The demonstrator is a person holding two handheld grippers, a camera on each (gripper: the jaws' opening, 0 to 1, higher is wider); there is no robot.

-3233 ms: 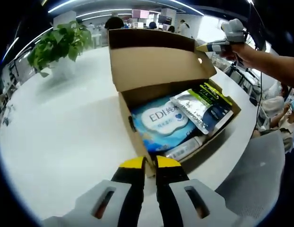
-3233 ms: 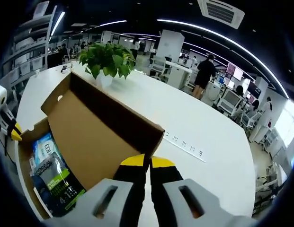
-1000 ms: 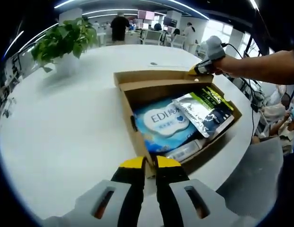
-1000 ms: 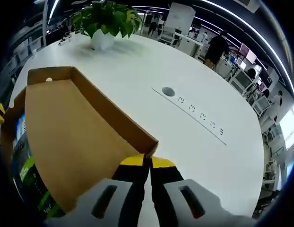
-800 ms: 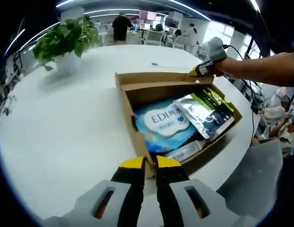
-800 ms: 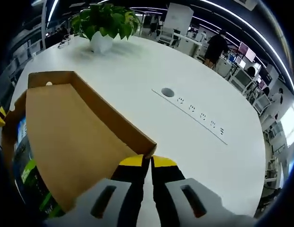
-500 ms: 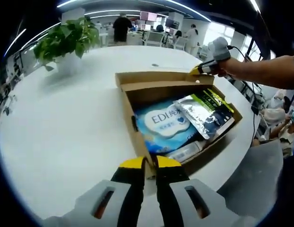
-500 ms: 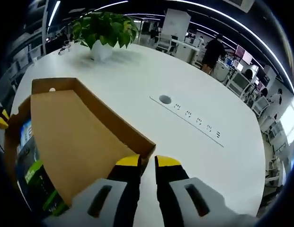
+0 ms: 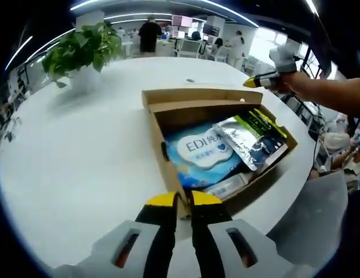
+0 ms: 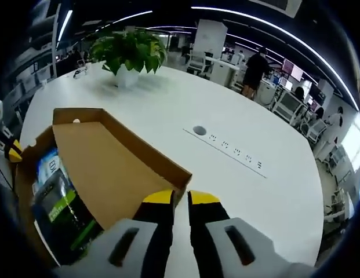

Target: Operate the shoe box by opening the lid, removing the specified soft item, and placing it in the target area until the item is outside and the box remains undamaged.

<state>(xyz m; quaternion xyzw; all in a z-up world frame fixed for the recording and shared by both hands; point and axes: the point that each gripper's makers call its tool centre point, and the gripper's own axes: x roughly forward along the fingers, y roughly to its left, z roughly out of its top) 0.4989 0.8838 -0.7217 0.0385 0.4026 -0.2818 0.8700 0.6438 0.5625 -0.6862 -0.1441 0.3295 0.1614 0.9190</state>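
- the shoe box (image 9: pixel 168 168) lies lid-open on the white round worktop (image 9: pixel 81 150); a blue pack (image 9: pixel 203 152) inside reads "edi".
- left tool (image 9: pixel 185 200) pinches the box's near wall; right tool (image 10: pixel 180 198) is slightly apart.
- open-plan office, potted plant (image 10: pixel 128 52).

"EDI" followed by characters too small to be made out is printed on the blue-and-white soft pack (image 9: pixel 202 152) lying in the open shoe box (image 9: pixel 162 168).

Left claw (image 9: pixel 184 200): two black jaws, yellow tips, pale grey housing with slotted holes. Right claw (image 10: pixel 180 198): same build. Bare forearm (image 9: pixel 330 95) behind right claw, no sleeve visible.
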